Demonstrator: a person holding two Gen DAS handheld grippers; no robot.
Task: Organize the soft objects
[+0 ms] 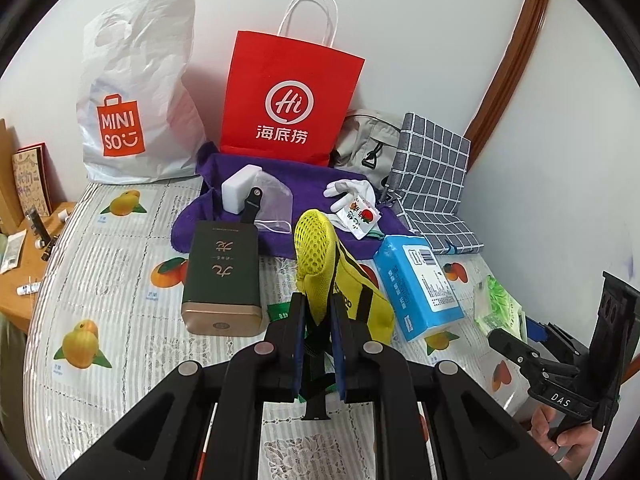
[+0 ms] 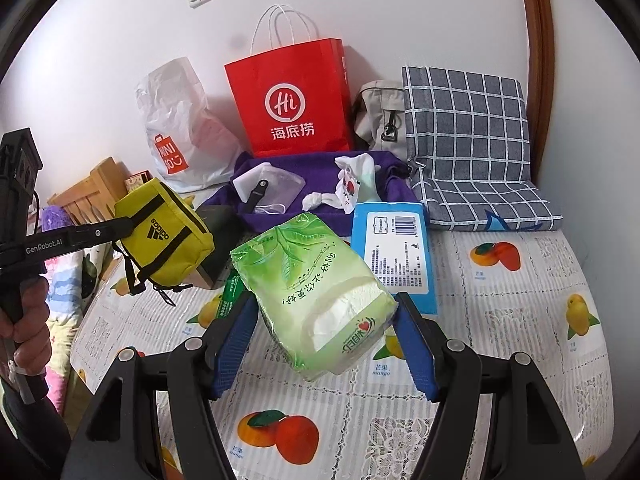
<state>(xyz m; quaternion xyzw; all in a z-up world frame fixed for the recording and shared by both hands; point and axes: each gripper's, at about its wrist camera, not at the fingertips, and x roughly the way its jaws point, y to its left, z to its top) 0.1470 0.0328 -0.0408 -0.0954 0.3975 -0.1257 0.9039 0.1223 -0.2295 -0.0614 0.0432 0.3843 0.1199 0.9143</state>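
over a table covered with a clear plastic sheet printed with oranges and mangoes (image 2: 520, 320), both grippers are lifted with something soft in their jaws. left gripper (image 1: 316, 320) has its blue-padded fingers nearly together, pinched on the thin edge of a small yellow fabric pouch with black straps and a mesh side (image 1: 328, 264); from the right wrist view that pouch (image 2: 164, 236) hangs clear of the table at the tip of the gripper, its black zip pull dangling below. right gripper (image 2: 326, 328) has its fingers spread wide and clamped on either side of a pale green plastic pack of tissues with a leaf print (image 2: 316, 292), which is tilted and held above the tablecloth.

just behind the green pack lies a flat blue pack of tissues with a barcode label (image 2: 394, 248). beside the yellow pouch, on its left in the left wrist view, stands a dark green box with a gold end (image 1: 222, 280). farther back a purple cloth (image 1: 304, 176) is spread out, bearing a white sponge block (image 1: 240, 188), a clear plastic bag (image 1: 276, 200) and white gloves (image 1: 348, 190). against the wall stand a white plastic shopping bag with an orange logo (image 1: 136, 104), a red paper bag with white cord handles (image 1: 292, 96), a grey fabric bag (image 1: 370, 142) and a folded grey checked cloth (image 1: 436, 172).
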